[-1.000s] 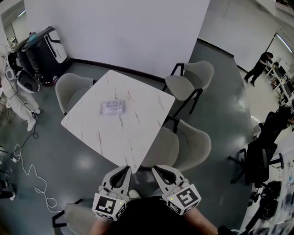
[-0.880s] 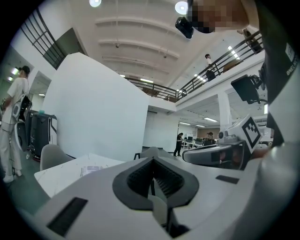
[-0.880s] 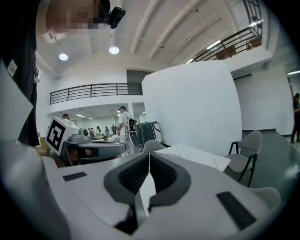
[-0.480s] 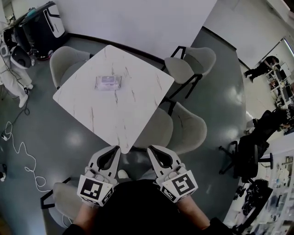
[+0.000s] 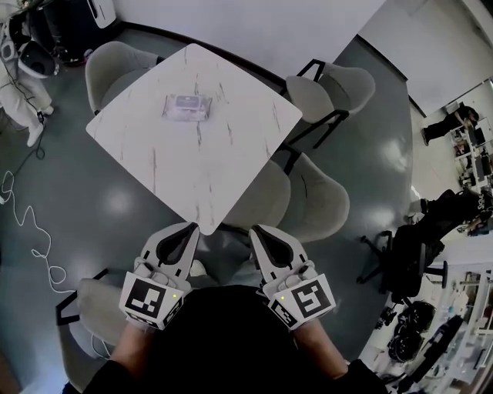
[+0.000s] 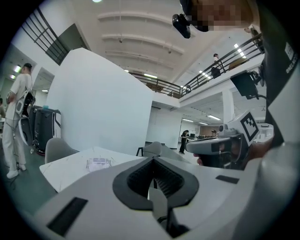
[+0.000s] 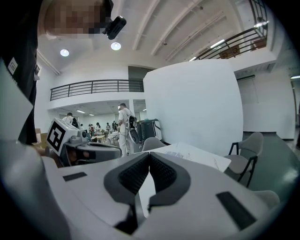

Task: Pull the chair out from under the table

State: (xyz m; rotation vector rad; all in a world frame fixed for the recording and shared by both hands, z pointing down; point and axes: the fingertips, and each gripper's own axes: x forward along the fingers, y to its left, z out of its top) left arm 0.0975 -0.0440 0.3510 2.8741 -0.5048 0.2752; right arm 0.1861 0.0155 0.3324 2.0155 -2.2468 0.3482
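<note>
No words or numbers you can read, only square code markers on your left gripper (image 5: 190, 228) and right gripper (image 5: 256, 230), print on the packet (image 5: 187, 106) too small.

Looks like an open lab/office hall: mezzanine railing (image 7: 93, 86), white partition wall (image 5: 254, 23), polished grey floor (image 5: 115, 208), bench (image 5: 216, 177) with chairs (image 5: 316, 208), black office chair (image 5: 404, 258)

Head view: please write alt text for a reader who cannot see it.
Seen from above, a person holds the left gripper and right gripper, both shut, near a corner of a white marble table. A grey chair is tucked under its right side; a small packet lies on top.
</note>
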